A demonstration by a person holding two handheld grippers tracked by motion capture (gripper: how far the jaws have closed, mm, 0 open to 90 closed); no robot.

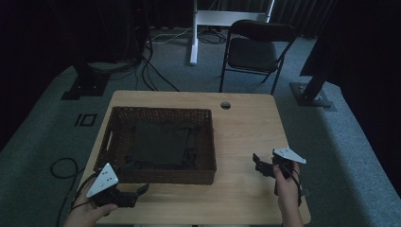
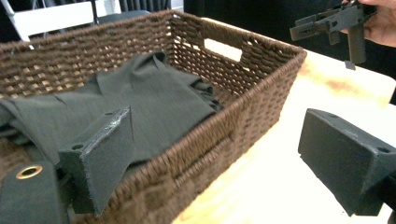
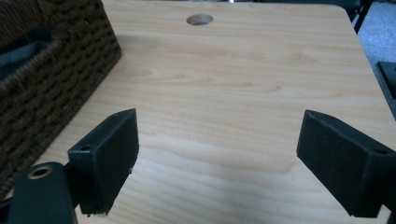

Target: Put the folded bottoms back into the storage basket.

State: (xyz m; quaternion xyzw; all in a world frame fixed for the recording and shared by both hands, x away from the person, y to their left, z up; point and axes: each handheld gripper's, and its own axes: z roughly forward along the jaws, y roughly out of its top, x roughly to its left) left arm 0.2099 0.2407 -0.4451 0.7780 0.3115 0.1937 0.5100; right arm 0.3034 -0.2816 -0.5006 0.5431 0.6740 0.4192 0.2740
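Observation:
A brown wicker basket (image 1: 161,110) stands on the left half of a light wooden table (image 1: 246,132). A dark grey folded cloth (image 1: 158,142) lies inside it. My left gripper (image 1: 136,178) hovers at the basket's near left corner, open. In the left gripper view the wide-apart jaws of the left gripper (image 2: 217,121) straddle the basket's wall (image 2: 261,93), with the cloth (image 2: 154,93) beyond the left jaw. My right gripper (image 1: 259,165) is over bare table to the right of the basket, open. Nothing lies between the jaws of the right gripper (image 3: 219,119).
A round cable hole (image 1: 225,105) sits near the table's far edge. The basket's side (image 3: 56,79) stands left of the right gripper. A black folding chair (image 1: 257,47) and stand bases are on the carpet behind the table, and a cable (image 1: 64,168) loops on the floor at left.

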